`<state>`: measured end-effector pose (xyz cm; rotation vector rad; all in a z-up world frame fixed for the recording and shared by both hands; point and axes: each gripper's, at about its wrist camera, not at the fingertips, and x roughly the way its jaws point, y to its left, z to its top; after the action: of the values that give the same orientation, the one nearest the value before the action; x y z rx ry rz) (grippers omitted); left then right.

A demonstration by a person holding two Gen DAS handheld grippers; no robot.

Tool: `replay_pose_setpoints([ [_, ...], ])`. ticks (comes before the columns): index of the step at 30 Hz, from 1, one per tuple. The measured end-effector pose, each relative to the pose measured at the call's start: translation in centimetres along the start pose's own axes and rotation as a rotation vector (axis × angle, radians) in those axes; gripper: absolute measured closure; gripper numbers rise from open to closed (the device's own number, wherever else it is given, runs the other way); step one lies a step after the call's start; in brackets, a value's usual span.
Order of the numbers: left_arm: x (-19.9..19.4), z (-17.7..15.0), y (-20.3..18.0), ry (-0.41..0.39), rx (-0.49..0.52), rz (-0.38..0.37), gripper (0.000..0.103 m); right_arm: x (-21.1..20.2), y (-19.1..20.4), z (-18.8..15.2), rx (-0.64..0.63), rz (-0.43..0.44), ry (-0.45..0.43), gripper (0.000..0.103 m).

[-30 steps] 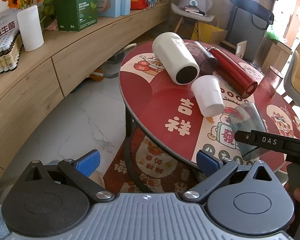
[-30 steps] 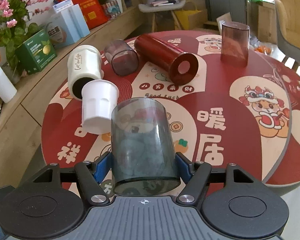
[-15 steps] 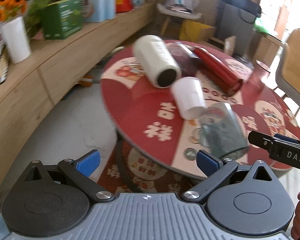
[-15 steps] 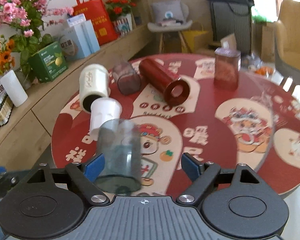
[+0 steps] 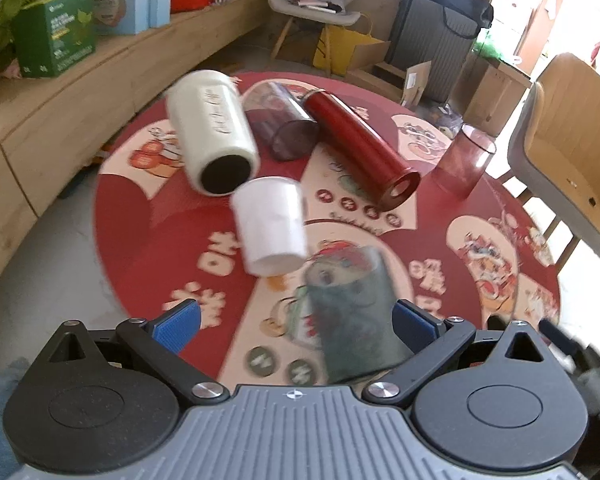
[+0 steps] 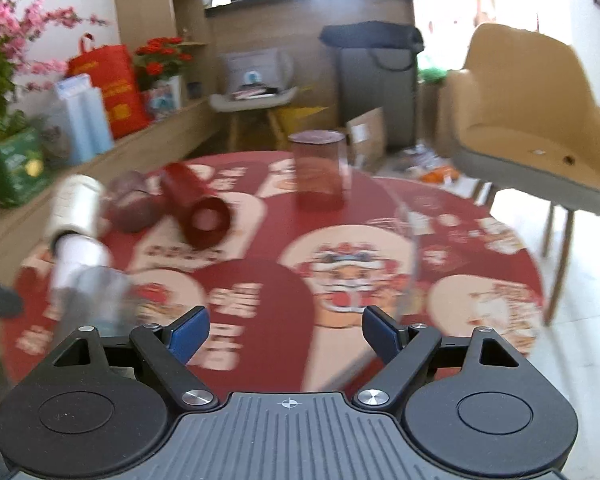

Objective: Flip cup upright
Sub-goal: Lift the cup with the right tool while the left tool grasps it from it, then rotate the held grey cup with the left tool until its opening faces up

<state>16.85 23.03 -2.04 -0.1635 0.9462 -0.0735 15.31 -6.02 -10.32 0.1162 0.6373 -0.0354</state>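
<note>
The right tool (image 6: 286, 330) has let go of the grey cup (image 5: 350, 320) and drawn back, empty and spread. The cup stands inverted near the worktop (image 5: 132, 208) edge, beside the wide-open left tool (image 5: 296, 322), so flipping remains.

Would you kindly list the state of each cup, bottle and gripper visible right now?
Grey translucent cup: standing on the table, free.
White cup: on its side.
White bottle: on its side.
Red bottle: on its side.
Dark tinted cup: on its side.
Red translucent cup: standing.
Left gripper: open.
Right gripper: open, empty.
</note>
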Motion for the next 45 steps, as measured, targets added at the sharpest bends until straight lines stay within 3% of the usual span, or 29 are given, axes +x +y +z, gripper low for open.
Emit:
replay_pose_setpoints([
  [6, 3.2, 1.8, -2.5, 0.051, -0.027, 0.030, 0.003, 1.0, -1.3, 0.3, -0.016, -0.019, -0.005, 0.021],
  [10, 5.1, 1.8, -3.8, 0.087, 0.016, 0.091, 0.007, 1.5, -1.6, 0.3, -0.028, -0.012, 0.015, 0.020],
  [14, 5.7, 1.4, -4.3, 0.103, -0.001, 0.090, 0.008, 1.1, -1.5, 0.3, -0.030, -0.003, 0.003, 0.020],
  [20, 6.2, 1.6, -5.7, 0.062, 0.036, 0.188, 0.014, 1.5, -2.1, 0.3, -0.007, -0.022, 0.012, 0.020],
  [27, 7.5, 1.3, -5.7, 0.098, 0.039, 0.210, 0.024, 1.5, -1.9, 0.2, -0.015, -0.031, -0.005, 0.019],
  [29, 7.5, 1.0, -5.4, 0.095, 0.027, 0.186, 0.030, 1.8, -1.7, 0.1, -0.025, -0.036, 0.007, 0.019],
  [38, 5.6, 0.4, -4.7, 0.019, 0.042, 0.086, 0.030, 1.9, -1.3, 0.0, -0.032, -0.034, 0.006, 0.018],
  [45, 5.1, 1.1, -5.5, -0.052, 0.074, 0.082, 0.031, 2.0, -1.1, -0.1, -0.044, -0.033, 0.013, 0.018],
])
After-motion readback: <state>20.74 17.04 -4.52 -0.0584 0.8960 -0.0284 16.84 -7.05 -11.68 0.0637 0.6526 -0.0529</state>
